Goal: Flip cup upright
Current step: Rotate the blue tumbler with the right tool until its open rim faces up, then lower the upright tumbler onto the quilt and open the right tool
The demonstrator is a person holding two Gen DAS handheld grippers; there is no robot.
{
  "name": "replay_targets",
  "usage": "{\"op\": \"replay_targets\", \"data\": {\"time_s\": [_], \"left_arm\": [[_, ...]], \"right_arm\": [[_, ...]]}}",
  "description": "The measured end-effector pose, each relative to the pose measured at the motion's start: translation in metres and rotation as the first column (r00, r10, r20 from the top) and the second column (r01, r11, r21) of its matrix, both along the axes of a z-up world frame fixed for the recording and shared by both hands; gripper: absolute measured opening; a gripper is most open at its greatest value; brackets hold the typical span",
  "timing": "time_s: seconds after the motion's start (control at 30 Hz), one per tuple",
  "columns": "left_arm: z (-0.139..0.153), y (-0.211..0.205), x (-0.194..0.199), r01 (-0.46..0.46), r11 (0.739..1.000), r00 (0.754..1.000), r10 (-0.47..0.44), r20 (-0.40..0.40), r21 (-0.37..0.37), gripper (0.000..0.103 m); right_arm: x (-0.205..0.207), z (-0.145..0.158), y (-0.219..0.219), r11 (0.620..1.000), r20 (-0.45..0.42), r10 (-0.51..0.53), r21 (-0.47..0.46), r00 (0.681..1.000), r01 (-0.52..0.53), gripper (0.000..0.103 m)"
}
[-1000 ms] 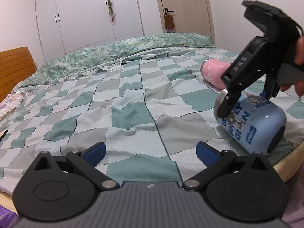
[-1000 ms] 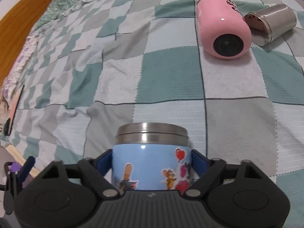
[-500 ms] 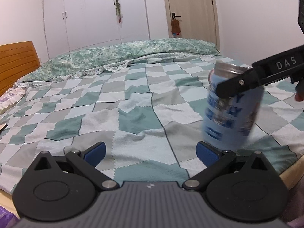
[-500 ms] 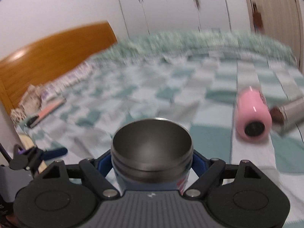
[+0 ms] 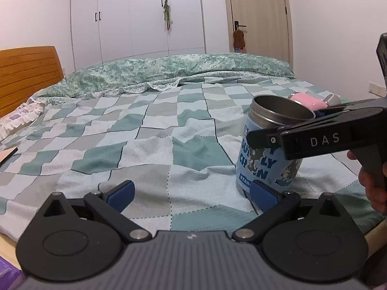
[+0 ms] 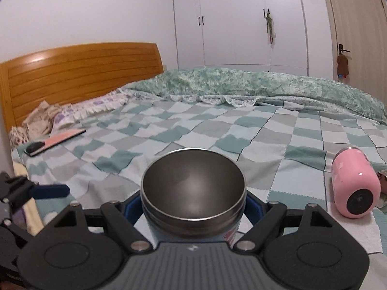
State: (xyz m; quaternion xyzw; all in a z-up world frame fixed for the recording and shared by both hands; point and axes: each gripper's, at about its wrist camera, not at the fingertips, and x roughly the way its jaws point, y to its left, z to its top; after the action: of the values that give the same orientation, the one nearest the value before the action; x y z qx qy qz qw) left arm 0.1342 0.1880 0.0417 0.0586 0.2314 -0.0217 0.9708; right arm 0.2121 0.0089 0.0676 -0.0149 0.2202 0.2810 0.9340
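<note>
A blue cartoon-printed cup [image 5: 267,162] with a steel rim stands upright on the checkered bedspread, mouth up. My right gripper [image 6: 193,205] is shut on the blue cup [image 6: 193,193] just below its rim; it also shows from the side in the left wrist view [image 5: 285,130]. My left gripper [image 5: 192,193] is open and empty, low over the bed's near edge, with the cup just beyond its right finger.
A pink cup [image 6: 354,188] lies on its side to the right, with a steel cup [image 5: 332,100] behind it. A phone and pink book [image 6: 54,142] lie near the pillows. The wooden headboard [image 6: 79,72] is on the left. A green quilt [image 5: 169,72] lies across the far side.
My right gripper has swung the blue cup from lying on its side to standing upright, mouth up, and lowered it onto the bedspread. My left gripper has stayed open.
</note>
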Motion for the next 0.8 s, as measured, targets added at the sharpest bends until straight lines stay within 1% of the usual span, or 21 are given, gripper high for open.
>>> {"op": "replay_targets", "data": {"time_s": [0.1,0.2,0.27,0.33,0.37,0.5,0.63,0.7,0.8], "left_arm": [[-0.002,-0.001,0.000,-0.003,1.000,1.000,0.003,-0.006,-0.001,0.103],[0.000,-0.003,-0.005,-0.005,1.000,1.000,0.005,0.000,0.004,0.103],[0.003,-0.006,-0.012,-0.005,1.000,1.000,0.005,0.010,0.007,0.103],[0.008,-0.010,-0.020,-0.005,1.000,1.000,0.005,0.024,0.005,0.103],[0.011,-0.013,-0.025,-0.005,1.000,0.999,0.005,0.034,0.002,0.103],[0.022,-0.030,-0.050,0.012,1.000,0.997,-0.011,0.076,-0.015,0.103],[0.028,-0.059,-0.085,0.040,0.999,0.987,-0.035,0.156,-0.029,0.103],[0.026,-0.074,-0.101,0.046,0.998,0.983,-0.037,0.179,-0.050,0.103],[0.016,-0.093,-0.123,0.045,0.995,0.979,-0.025,0.203,-0.095,0.103]], "right_arm": [[-0.004,-0.002,0.004,1.000,0.019,0.003,-0.017,1.000,-0.003,0.083],[-0.006,0.000,0.001,1.000,0.007,-0.004,-0.006,1.000,0.005,0.084],[-0.012,0.005,-0.008,1.000,0.021,-0.021,0.023,1.000,0.020,0.097],[-0.025,0.012,-0.019,0.998,0.055,-0.035,0.051,0.998,0.032,0.102],[-0.031,0.015,-0.026,0.998,0.072,-0.038,0.061,0.997,0.034,0.102],[-0.069,0.026,-0.058,0.996,0.171,-0.056,0.072,0.984,0.045,0.103],[-0.119,0.027,-0.095,0.996,0.277,-0.085,0.057,0.957,0.072,0.103],[-0.139,0.024,-0.112,0.994,0.302,-0.105,0.051,0.947,0.094,0.103],[-0.167,0.012,-0.135,0.991,0.311,-0.137,0.037,0.941,0.132,0.103]]}}
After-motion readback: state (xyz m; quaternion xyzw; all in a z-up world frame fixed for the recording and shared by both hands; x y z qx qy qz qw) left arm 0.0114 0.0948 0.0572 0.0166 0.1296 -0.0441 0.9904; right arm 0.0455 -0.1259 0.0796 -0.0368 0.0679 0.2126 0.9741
